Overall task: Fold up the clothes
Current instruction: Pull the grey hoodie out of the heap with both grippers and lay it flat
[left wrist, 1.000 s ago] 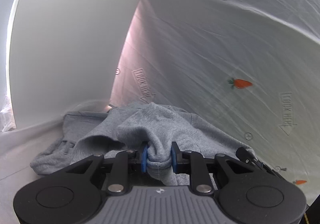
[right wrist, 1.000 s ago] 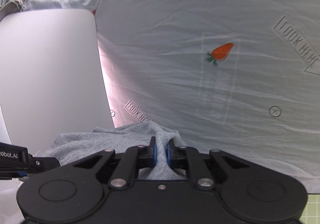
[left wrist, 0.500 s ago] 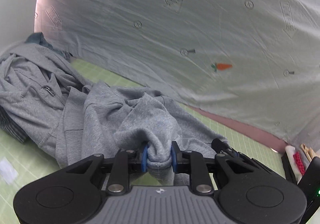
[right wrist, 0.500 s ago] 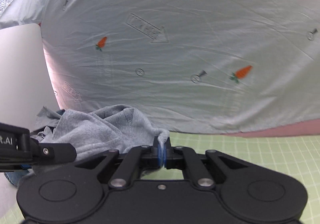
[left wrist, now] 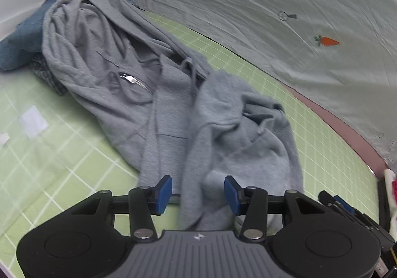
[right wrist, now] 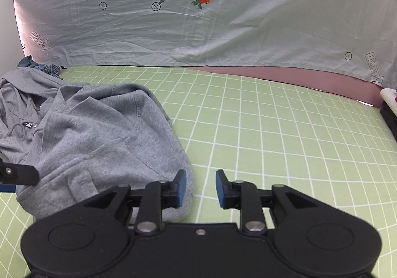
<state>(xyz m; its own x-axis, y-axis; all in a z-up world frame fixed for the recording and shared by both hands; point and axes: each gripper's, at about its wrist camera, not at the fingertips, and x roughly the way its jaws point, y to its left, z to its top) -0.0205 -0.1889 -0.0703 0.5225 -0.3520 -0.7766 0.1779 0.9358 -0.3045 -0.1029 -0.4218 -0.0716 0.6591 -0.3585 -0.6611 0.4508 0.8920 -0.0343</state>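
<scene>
A grey zip hoodie [left wrist: 158, 94] lies crumpled on the green grid mat [left wrist: 49, 154]. My left gripper [left wrist: 197, 193] is open, its blue pads on either side of a fold of the hoodie's near edge without pinching it. In the right wrist view the hoodie [right wrist: 94, 139] lies at the left of the mat [right wrist: 273, 134]. My right gripper [right wrist: 200, 187] is open, with its left pad at the hoodie's right edge and bare mat between the pads.
A dark blue garment [left wrist: 22, 40] lies under the hoodie's far end. A pale sheet with carrot prints [right wrist: 203, 17] hangs behind the mat. Dark and white items [left wrist: 387, 193] sit at the mat's right end. Small white patches [left wrist: 33, 121] lie on the mat.
Both grippers were shut on the hoodie and carried it from beside the white wall onto the mat. Both have now opened and the hoodie lies on the mat.
</scene>
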